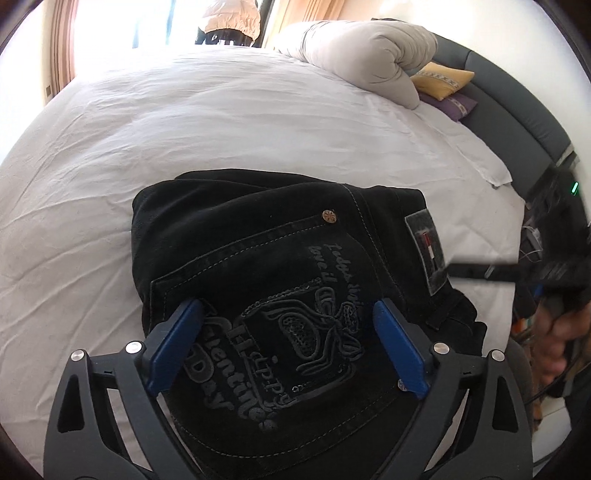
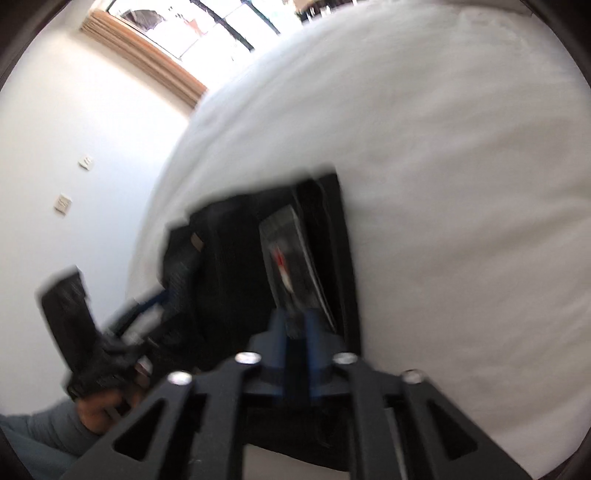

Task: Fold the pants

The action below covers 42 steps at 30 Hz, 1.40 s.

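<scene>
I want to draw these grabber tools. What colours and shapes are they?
Each gripper, left and right, has a black frame with triangle-shaped holes, round silver bolts, and flat blue fingers. One hand wears a grey sleeve.

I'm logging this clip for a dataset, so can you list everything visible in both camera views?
pants: one, black, folded in a pile on the near part of the bed
bed sheet: one, white, covers the bed
duvet: one, pale grey, rolled at the far side of the bed
cushions: two, yellow lying on purple, beside the duvet
headboard: one, dark grey, along the right edge
jacket: one, cream, by the window
wall switches: two, white, on the wall
left gripper: black with blue jaws, open over the pants
right gripper: black with blue jaws, shut at the pants' label edge
</scene>
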{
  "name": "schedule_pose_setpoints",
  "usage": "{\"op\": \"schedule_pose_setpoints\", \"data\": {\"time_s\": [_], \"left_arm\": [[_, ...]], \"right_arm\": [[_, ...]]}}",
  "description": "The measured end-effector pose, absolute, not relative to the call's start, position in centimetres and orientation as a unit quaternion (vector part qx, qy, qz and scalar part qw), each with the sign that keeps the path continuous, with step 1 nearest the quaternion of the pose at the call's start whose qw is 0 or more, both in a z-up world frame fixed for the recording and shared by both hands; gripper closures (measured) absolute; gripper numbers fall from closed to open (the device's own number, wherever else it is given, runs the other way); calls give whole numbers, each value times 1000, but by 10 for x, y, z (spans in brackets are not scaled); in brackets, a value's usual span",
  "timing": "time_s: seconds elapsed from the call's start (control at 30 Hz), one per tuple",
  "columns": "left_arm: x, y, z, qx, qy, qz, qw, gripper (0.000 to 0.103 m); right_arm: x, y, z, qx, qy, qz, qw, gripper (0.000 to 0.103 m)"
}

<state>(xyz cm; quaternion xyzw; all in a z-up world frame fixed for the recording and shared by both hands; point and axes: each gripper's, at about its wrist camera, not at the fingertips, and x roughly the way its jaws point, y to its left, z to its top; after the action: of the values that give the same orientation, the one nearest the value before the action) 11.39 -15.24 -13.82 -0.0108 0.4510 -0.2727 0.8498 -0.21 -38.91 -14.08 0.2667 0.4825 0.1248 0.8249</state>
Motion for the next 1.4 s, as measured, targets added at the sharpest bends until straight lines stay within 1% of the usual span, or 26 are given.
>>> {"op": "schedule_pose_setpoints", "data": {"time_s": [0.03,0.07,0.13,0.27,0.3,0.33,0.37,0.4,0.47,0.5,0.53,0.57,0.63,0.7,0.73,0.8,0.87,0.9,0.93,1.0,1.07,1.1,1.13,1.2,1.27,1.4], "left_arm": [[113,-152,-137,-13,448,-277,850,10],[112,-149,-136,-16,447,-280,850,10],[110,-146,-133,-33,445,-298,844,10],[103,-150,-137,-7,441,-291,849,10],[102,-151,-137,-4,441,-294,848,10],[100,-149,-133,-8,440,-297,847,10],[102,-148,-129,-18,442,-303,844,10],[107,-144,-124,-33,447,-310,838,10],[117,-138,-111,-46,440,-317,839,10],[120,-137,-106,-40,432,-315,844,10],[125,-137,-103,-32,426,-312,849,10],[133,-137,-102,-23,424,-309,851,10],[150,-138,-104,-22,426,-310,850,10],[171,-150,-115,-1,446,-307,841,10],[180,-157,-124,11,461,-305,833,10],[195,-165,-139,15,476,-294,829,10],[209,-171,-150,8,479,-281,831,8],[211,-173,-154,8,480,-277,832,8],[211,-174,-155,12,479,-274,834,8],[206,-174,-151,17,468,-278,839,8],[202,-166,-140,7,458,-275,845,8],[196,-157,-130,-7,449,-271,851,8],[190,-149,-122,-22,440,-271,856,8],[173,-120,-106,-61,420,-253,869,8],[163,-104,-105,-81,428,-248,865,8],[143,-85,-131,-86,481,-245,837,8]], "right_arm": [[1,-386,-130,272,469,138,829,68],[4,-378,-120,277,459,161,829,65],[6,-363,-113,273,461,190,823,55],[-3,-336,-150,238,533,204,786,54],[-7,-339,-169,240,550,189,777,69],[-12,-347,-176,257,544,184,777,90],[-16,-358,-179,277,536,174,779,98],[-19,-369,-181,294,534,158,777,103],[-22,-379,-178,301,527,147,781,103],[-21,-381,-173,289,528,143,786,100],[-20,-381,-167,275,527,134,793,89],[-19,-381,-162,270,524,131,797,82],[-12,-376,-145,285,502,152,802,61],[0,-366,-129,284,475,179,813,49],[8,-361,-125,283,468,191,815,45],[23,-354,-126,280,467,193,816,44],[44,-353,-143,287,480,181,809,44],[52,-355,-158,300,494,169,798,50],[51,-362,-164,311,497,167,793,52],[46,-361,-161,317,484,179,796,51],[32,-367,-149,307,471,184,806,40],[27,-368,-144,304,464,183,812,32],[19,-373,-137,303,452,181,819,30],[4,-398,-131,304,437,172,829,28],[-1,-414,-130,307,433,154,833,23],[18,-414,-154,304,466,166,814,22]]}}
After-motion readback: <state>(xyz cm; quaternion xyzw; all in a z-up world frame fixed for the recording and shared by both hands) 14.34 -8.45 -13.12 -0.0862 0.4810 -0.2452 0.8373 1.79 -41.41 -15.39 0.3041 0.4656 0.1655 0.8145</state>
